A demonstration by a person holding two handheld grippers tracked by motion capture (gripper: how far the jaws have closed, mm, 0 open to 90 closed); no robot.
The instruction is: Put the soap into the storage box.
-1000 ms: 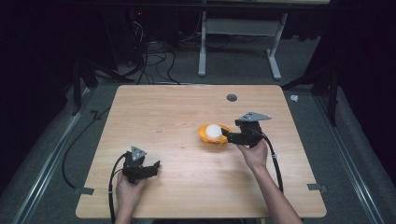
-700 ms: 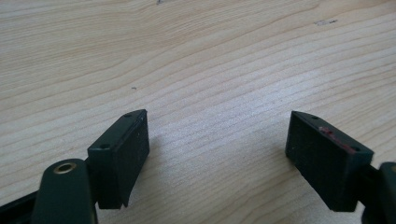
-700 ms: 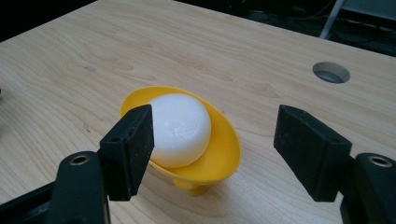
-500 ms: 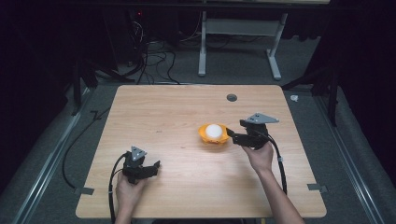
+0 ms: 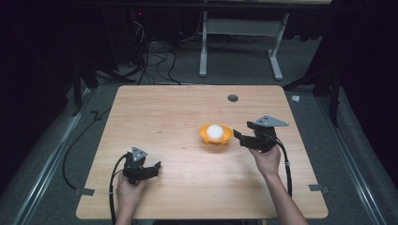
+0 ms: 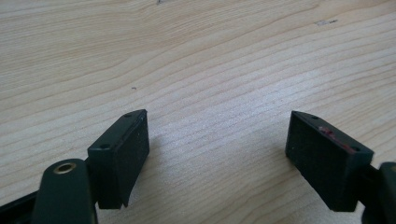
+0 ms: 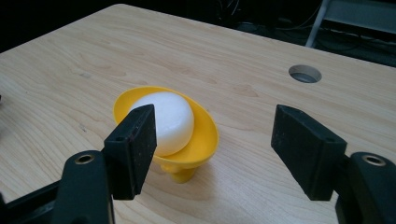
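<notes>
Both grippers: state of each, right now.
Left gripper: open, empty, above the light wooden table.
Right gripper: open, jaws just been closing, empty, beside the yellow plastic cup holding a white ball.

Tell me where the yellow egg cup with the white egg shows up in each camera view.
High view: the yellow egg cup sits right of the table's centre, just left of the right hand-held gripper.
Right gripper view: the cup is left of centre, partly behind the left jaw.
Left gripper view: bare wooden tabletop lies between the jaws.
Shared landmark: the round hole in the table, beyond the cup in the right gripper view too.
</notes>
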